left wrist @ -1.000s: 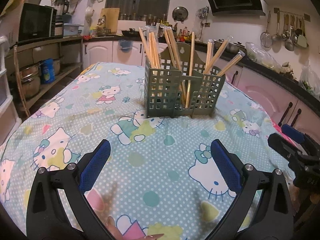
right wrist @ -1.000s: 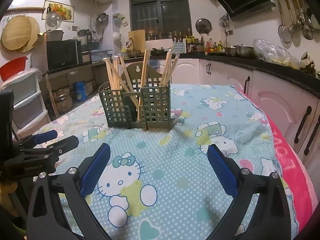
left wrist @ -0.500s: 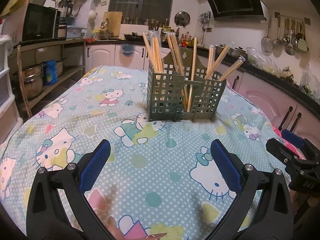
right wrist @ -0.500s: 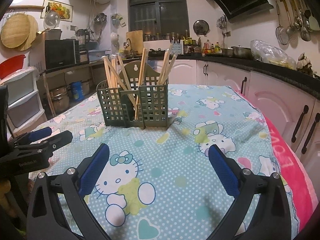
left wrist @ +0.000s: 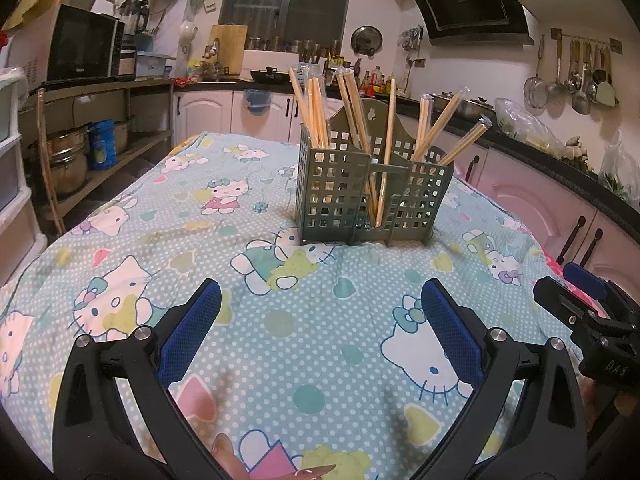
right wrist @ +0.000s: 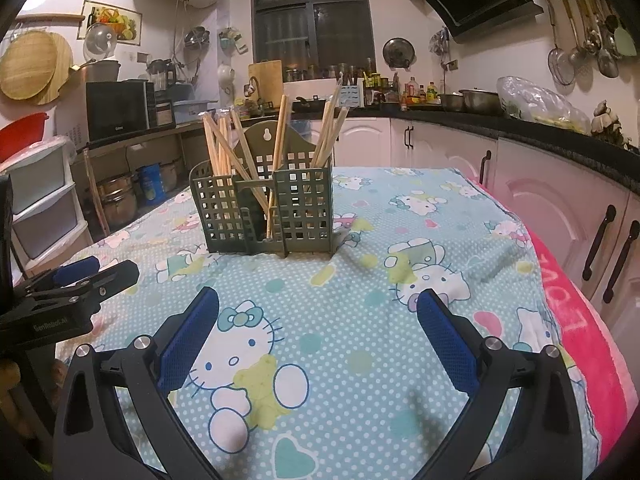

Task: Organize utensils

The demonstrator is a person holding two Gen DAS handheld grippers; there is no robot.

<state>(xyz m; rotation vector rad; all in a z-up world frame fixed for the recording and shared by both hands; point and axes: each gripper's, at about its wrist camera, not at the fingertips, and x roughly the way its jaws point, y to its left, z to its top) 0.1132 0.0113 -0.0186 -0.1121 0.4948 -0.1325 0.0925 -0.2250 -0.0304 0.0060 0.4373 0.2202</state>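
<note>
A green perforated utensil holder [left wrist: 372,196] stands upright mid-table, with several wooden chopsticks [left wrist: 352,108] leaning in its compartments, some in clear wrappers. The right wrist view shows the same holder [right wrist: 264,208] and chopsticks [right wrist: 224,148]. My left gripper [left wrist: 320,336] hangs open over the tablecloth, well short of the holder, nothing between its blue pads. My right gripper [right wrist: 318,334] is open and empty too, at a similar distance. Each gripper appears at the edge of the other's view: the right one [left wrist: 576,308], the left one [right wrist: 84,280].
A blue cartoon-cat tablecloth [left wrist: 280,320] covers the table. White and pink cabinets [right wrist: 560,208] run close along the right side, shelves with pots [left wrist: 80,152] and plastic drawers [right wrist: 40,208] on the left. A fingertip [left wrist: 312,472] shows at the bottom edge.
Both grippers have tilted up and drawn back slightly, so the holder sits a little lower and smaller in each view. Both stay open. The holder has not moved.
</note>
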